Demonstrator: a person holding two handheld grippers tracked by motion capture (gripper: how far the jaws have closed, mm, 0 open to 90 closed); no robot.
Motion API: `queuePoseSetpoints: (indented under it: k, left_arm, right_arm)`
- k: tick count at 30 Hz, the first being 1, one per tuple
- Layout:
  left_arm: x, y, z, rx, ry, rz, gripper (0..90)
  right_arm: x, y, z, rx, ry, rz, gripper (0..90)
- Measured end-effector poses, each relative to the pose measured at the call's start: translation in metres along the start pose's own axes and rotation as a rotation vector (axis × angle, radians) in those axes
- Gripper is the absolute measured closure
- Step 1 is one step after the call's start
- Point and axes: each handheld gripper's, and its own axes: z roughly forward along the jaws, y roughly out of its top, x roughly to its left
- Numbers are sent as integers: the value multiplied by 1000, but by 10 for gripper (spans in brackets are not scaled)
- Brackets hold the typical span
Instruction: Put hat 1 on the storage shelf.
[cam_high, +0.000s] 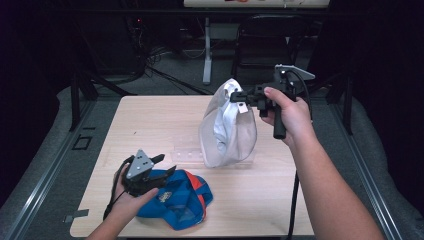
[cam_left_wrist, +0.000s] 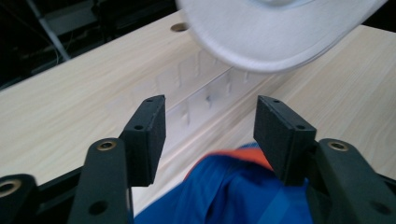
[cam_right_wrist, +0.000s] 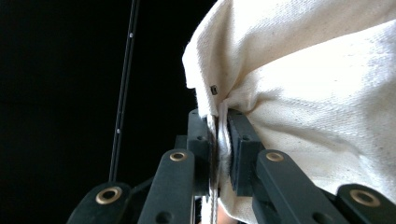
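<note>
White cap (cam_high: 227, 127) hanging in the air over the far middle of the surface (cam_high: 150, 120), brim down, lowest edge close above a clear slotted rack (cam_high: 192, 154) lying flat on the wood. Pinched at its upper rim by right gripper (cam_high: 239, 96); in the right gripper view, jaws clenched tight on a fold of the cream fabric (cam_right_wrist: 303, 93). Blue and orange cap (cam_high: 177, 197) resting near the front edge, crown crumpled. Left gripper (cam_high: 162, 165) just above it, jaws spread wide, nothing between the pads; blue cloth (cam_left_wrist: 233, 191) visible below them in the left gripper view, apparently let go.

Judged step: bringing the white cap down to the rack or surface. For a clean result: keep the pinch firm until the brim bears weight; lower slowly, brim first; avoid swinging the crown into the rack. Keep left gripper low and clear of the descent path. Risk: thin fabric slipping from a small pinch.
</note>
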Motion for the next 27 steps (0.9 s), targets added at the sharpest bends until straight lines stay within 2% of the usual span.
queuePoseSetpoints:
  k: [5, 8, 9, 11, 16, 21, 22, 23, 27]
  left_arm:
    - [-19, 14, 17, 2, -21, 40, 438]
    - [-29, 25, 30, 18, -32, 68, 437]
    - [-29, 25, 30, 18, -32, 68, 437]
    - [-34, 31, 40, 35, -23, 86, 430]
    - [-39, 36, 55, 64, -1, 95, 415]
    - [-46, 39, 70, 101, 52, 134, 417]
    - [-47, 40, 72, 105, 64, 138, 430]
    - [-47, 41, 74, 122, 94, 153, 508]
    - [-42, 41, 74, 119, 99, 148, 675]
  right_arm:
    - [-1, 5, 14, -17, -1, 6, 817]
    - [-2, 7, 19, -30, 1, 14, 817]
    - [-3, 8, 21, -34, 2, 14, 817]
    - [-3, 9, 24, -46, 6, 18, 817]
    - [-3, 10, 28, -58, 9, 17, 817]
    - [-2, 8, 31, -75, 19, 19, 817]
    - [-2, 8, 31, -76, 19, 21, 817]
    - [-2, 8, 32, -78, 24, 24, 817]
    - [-3, 7, 32, -76, 21, 19, 817]
